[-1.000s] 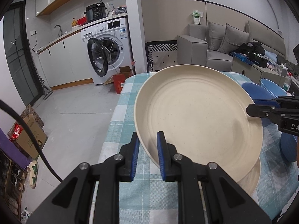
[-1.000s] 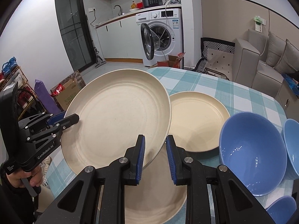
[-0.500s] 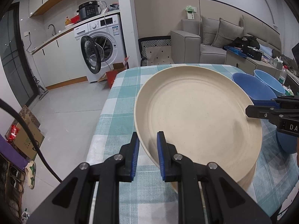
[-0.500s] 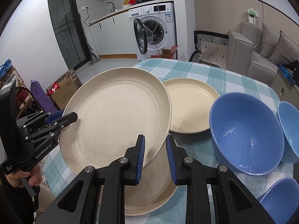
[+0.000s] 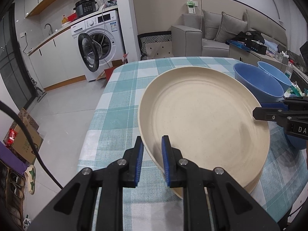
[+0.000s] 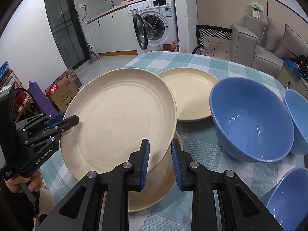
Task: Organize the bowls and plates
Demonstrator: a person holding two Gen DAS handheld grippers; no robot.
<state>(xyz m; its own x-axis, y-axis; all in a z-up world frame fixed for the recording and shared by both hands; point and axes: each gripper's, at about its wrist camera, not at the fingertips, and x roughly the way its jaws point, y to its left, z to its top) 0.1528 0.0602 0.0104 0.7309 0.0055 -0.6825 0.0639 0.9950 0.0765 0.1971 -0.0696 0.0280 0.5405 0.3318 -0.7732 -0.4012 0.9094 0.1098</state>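
Left wrist view first: the left gripper [image 5: 152, 155] has its blue pads squeezed down on the near rim of a big cream plate [image 5: 204, 123], so it's clamped narrow on that plate. Across from it, the right gripper [image 5: 257, 111] comes in from the right edge of the shot and pinches the opposite rim. So both grippers carry the same plate, one on each side. It's tilted a bit and sits just above another cream plate [image 5: 254, 184] that lies flat on the checked tablecloth [image 5: 119, 104]; you only see a sliver of that lower one peeking out at the bottom right. Can't tell if the two plates touch anywhere.

From the right wrist view it's clearer. The right gripper [image 6: 160, 157] grips the plate [image 6: 119, 119] at its near right rim, jaws narrow, rim between the pads. The left gripper [image 6: 75, 118] bites the far left rim, and the person's hand [image 6: 23, 181] holding that tool shows at the lower left. The lower plate [image 6: 157, 190] pokes out under the held one. A third, smaller cream plate [image 6: 190, 94] sits on the cloth further back, partly hidden by the held plate's edge.

Blue bowls are off to the right: a big bowl [image 6: 252, 123], another bowl [image 6: 298, 115] just beside it at the frame edge, and a third bowl [image 6: 288, 198] at the bottom right corner. All upright on the table.
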